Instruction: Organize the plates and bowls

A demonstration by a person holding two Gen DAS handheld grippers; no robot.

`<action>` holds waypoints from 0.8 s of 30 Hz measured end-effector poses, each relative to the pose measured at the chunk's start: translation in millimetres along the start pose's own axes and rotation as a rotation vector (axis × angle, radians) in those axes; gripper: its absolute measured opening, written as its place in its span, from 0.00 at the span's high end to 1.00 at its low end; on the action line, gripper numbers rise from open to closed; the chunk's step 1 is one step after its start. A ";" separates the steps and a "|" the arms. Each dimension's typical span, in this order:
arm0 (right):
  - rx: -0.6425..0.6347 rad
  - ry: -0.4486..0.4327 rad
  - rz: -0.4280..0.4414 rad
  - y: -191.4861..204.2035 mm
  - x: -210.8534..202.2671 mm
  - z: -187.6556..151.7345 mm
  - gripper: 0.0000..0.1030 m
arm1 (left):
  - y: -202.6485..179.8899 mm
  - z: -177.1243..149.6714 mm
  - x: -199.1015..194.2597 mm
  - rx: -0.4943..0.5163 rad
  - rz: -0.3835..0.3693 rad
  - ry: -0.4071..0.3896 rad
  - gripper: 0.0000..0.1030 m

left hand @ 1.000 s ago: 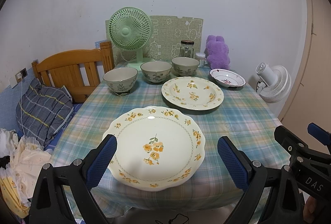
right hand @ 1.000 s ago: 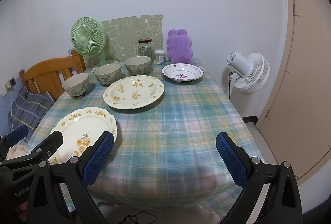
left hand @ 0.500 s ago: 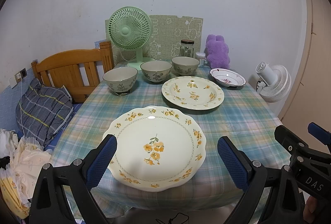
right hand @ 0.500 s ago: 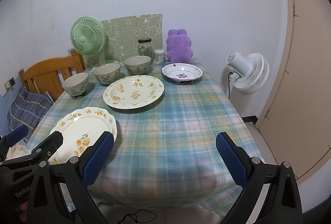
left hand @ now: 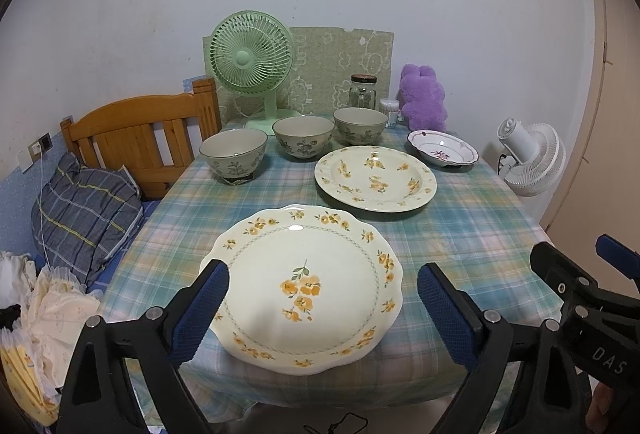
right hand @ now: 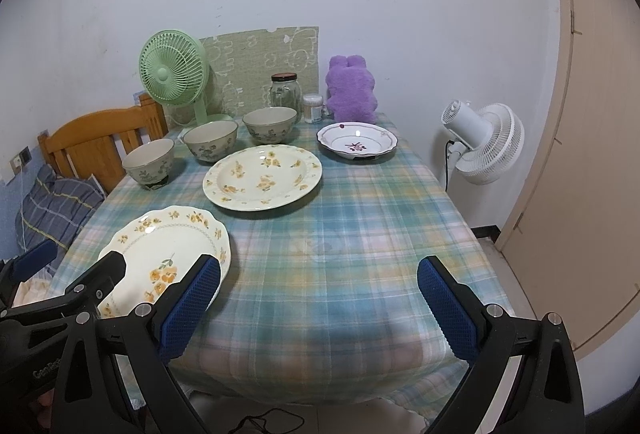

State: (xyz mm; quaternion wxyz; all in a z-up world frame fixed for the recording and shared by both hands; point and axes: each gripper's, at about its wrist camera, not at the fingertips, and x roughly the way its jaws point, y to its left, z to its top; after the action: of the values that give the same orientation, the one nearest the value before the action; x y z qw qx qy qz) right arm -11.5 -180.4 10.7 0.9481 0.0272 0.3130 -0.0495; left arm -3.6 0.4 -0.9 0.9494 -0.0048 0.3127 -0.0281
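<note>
A scalloped cream plate with orange flowers (left hand: 304, 286) (right hand: 168, 254) lies at the table's near edge. My left gripper (left hand: 322, 302) hangs open just in front of it, fingers either side. Behind it lies a deeper yellow-flowered plate (left hand: 376, 179) (right hand: 262, 177). A small white dish with a red flower (left hand: 442, 153) (right hand: 357, 143) sits at the back right. Three grey-green floral bowls (left hand: 234, 155) (left hand: 303, 135) (left hand: 360, 125) stand in a row at the back left. My right gripper (right hand: 318, 298) is open over bare cloth at the near right.
The table (right hand: 360, 234) has a plaid cloth. At its back stand a green fan (left hand: 252, 61), a glass jar (left hand: 363, 91), a small tub (right hand: 312, 108) and a purple plush (left hand: 423, 101). A wooden headboard (left hand: 136, 137) and bedding are left; a white fan (right hand: 484, 137) and door are right.
</note>
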 end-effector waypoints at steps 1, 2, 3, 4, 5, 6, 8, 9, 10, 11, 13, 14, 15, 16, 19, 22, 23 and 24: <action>0.002 0.000 0.001 0.3 0.3 -0.1 0.03 | 2.6 0.8 2.4 -0.001 0.003 0.003 0.08; 0.002 0.003 0.004 1.5 1.7 0.6 0.03 | 5.3 1.6 3.6 -0.002 0.006 0.006 0.08; 0.001 0.007 0.009 3.0 3.4 0.8 0.04 | 7.3 2.7 5.1 -0.002 0.009 0.010 0.08; 0.000 0.011 0.013 5.2 4.5 2.4 0.05 | 9.3 4.0 6.5 -0.001 0.013 0.014 0.09; -0.002 0.015 0.018 8.0 5.8 3.6 0.06 | 8.6 5.6 7.8 0.002 0.016 0.017 0.09; -0.005 0.020 0.023 11.0 8.1 4.3 0.07 | 10.3 6.8 9.1 0.005 0.019 0.019 0.10; -0.009 0.028 0.029 17.4 10.4 7.6 0.08 | 16.3 9.1 12.9 0.014 0.021 0.023 0.13; -0.010 0.031 0.035 21.0 12.5 8.6 0.10 | 18.2 10.3 15.2 0.017 0.023 0.027 0.13; -0.010 0.039 0.039 24.9 15.3 9.4 0.10 | 22.4 11.9 18.9 0.019 0.028 0.034 0.13; -0.009 0.048 0.044 29.3 19.1 9.9 0.11 | 27.1 14.4 23.0 0.018 0.032 0.038 0.14; -0.012 0.065 0.051 39.1 27.0 12.1 0.12 | 34.4 18.5 32.9 0.023 0.033 0.049 0.14; -0.014 0.073 0.051 44.8 32.1 13.3 0.12 | 38.5 20.5 38.9 0.026 0.031 0.060 0.14; -0.015 0.081 0.047 50.3 37.6 15.2 0.12 | 40.8 21.5 43.4 0.028 0.029 0.070 0.14; -0.013 0.091 0.043 54.7 44.2 17.3 0.12 | 46.9 24.4 52.0 0.033 0.027 0.087 0.15; -0.006 0.127 0.033 69.4 62.8 21.3 0.13 | 59.1 31.0 72.1 0.044 0.022 0.124 0.15; 0.003 0.169 0.020 83.2 82.5 25.8 0.14 | 71.0 36.0 94.6 0.055 0.011 0.169 0.16; 0.005 0.180 0.017 86.8 88.3 26.4 0.14 | 75.1 36.5 101.1 0.059 0.008 0.184 0.16; 0.010 0.195 0.012 91.6 95.3 26.7 0.15 | 77.4 35.5 105.8 0.061 0.006 0.194 0.16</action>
State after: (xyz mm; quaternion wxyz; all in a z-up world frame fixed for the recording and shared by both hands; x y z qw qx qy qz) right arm 90.6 -98.9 -22.7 0.9133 0.0384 0.4033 -0.0425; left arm 106.3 71.4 -37.3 0.9144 0.0277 0.4023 -0.0351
